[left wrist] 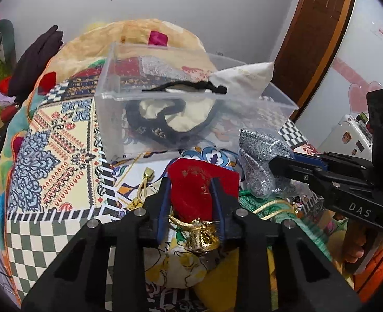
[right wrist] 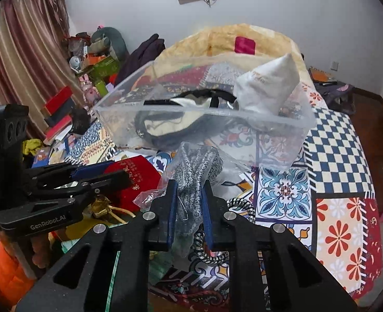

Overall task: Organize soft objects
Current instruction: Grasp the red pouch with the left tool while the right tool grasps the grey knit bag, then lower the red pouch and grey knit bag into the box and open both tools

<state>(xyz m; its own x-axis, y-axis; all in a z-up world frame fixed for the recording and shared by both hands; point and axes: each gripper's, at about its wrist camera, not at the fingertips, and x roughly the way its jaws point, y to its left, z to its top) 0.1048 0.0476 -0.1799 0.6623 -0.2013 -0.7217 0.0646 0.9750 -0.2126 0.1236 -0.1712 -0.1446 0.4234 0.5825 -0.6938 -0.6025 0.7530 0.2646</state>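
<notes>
My left gripper is shut on a red velvet pouch with a gold tassel, held just in front of a clear plastic bin on the bed. My right gripper is shut on a grey knit item in a clear plastic bag; it also shows in the left wrist view. The bin holds a cream and black cloth item and a white pouch. In the right wrist view the left gripper holds the red pouch at the left.
The bed has a patchwork quilt. A green knit item and a yellow soft item lie below the grippers. A black-and-white cord lies on the quilt. Clutter and curtains stand at the left, a wooden door at the right.
</notes>
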